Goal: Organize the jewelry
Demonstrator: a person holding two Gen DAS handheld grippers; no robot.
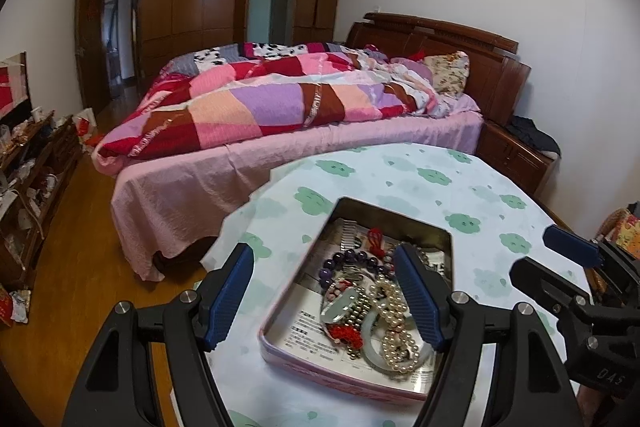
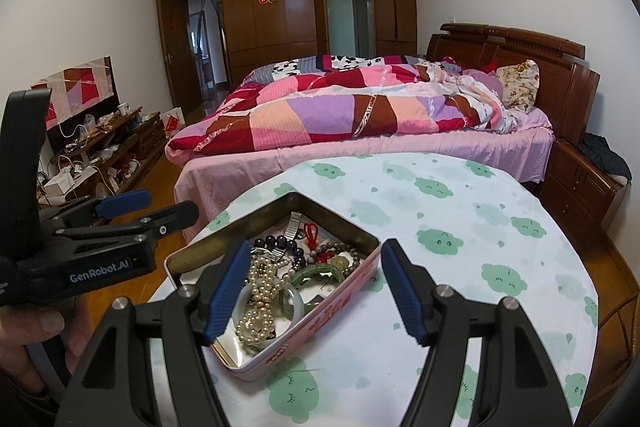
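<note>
Hovering spread, empty, left gripper (image 1: 326,297) and right gripper (image 2: 310,291) flank open pink rectangular metal tin (image 2: 336,303) of tangled pearl-and-bead jewelry (image 2: 260,303), on round cloud-print tablecloth table (image 2: 460,227) beside bed.

Black claw (image 2: 314,291), blue ribbed pads (image 2: 224,291), silver screws
</note>
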